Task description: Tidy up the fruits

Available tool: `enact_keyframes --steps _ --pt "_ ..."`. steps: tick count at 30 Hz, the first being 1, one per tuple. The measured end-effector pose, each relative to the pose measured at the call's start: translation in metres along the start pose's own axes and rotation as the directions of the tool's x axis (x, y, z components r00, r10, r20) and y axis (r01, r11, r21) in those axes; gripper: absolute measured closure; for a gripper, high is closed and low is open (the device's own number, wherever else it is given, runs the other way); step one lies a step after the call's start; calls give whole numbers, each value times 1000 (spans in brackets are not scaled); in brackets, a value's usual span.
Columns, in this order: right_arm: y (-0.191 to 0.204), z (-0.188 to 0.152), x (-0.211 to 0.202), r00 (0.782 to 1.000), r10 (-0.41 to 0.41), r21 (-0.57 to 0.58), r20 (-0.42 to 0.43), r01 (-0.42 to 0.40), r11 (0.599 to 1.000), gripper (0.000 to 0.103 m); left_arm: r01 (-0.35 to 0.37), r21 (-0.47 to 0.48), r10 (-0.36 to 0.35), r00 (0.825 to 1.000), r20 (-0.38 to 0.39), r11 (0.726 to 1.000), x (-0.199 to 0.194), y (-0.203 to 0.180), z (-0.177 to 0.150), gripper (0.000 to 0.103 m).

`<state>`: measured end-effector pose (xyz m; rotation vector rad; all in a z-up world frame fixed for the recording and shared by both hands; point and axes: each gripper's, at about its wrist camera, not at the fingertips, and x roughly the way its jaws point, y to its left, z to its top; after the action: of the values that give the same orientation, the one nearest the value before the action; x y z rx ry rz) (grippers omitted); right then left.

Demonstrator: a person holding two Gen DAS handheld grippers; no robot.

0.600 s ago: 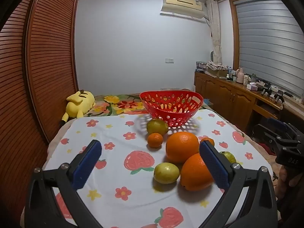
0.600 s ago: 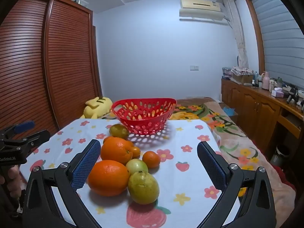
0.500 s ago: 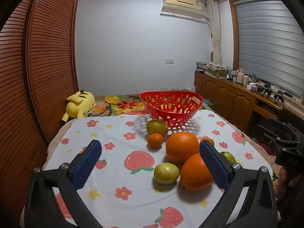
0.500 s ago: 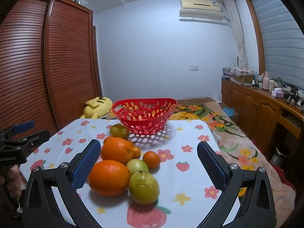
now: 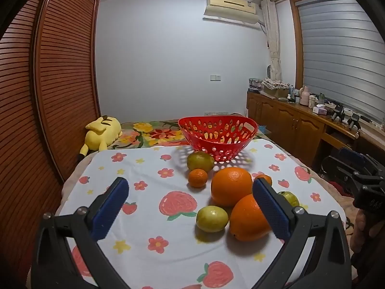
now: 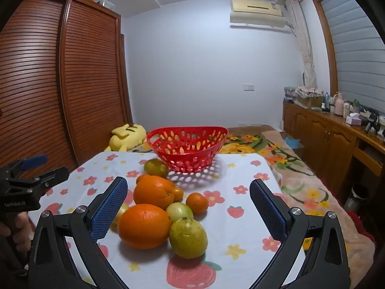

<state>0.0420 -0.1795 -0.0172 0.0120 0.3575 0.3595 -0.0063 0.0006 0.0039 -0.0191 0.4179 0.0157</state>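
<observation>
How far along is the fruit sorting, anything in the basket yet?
Done: nothing visible. The red basket looks empty through its holes. In hand: nothing; left gripper and right gripper are both open and hold nothing. Left: all the fruit sits on the tablecloth in front of the basket, including two big oranges, a green pear-like fruit and small tangerines.

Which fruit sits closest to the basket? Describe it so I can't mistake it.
Find the red basket at the table's far end. Right at its foot lies a dull green citrus, darker than the pale fruits nearer the grippers and bigger than the mandarin beside it.
</observation>
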Motion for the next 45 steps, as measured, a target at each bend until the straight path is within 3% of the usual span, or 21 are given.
enact_keyframes --steps 45 --pt "2 1 -8 999 -43 -17 3 43 999 0 8 16 -8 1000 1 1000 -2 -4 -2 0"
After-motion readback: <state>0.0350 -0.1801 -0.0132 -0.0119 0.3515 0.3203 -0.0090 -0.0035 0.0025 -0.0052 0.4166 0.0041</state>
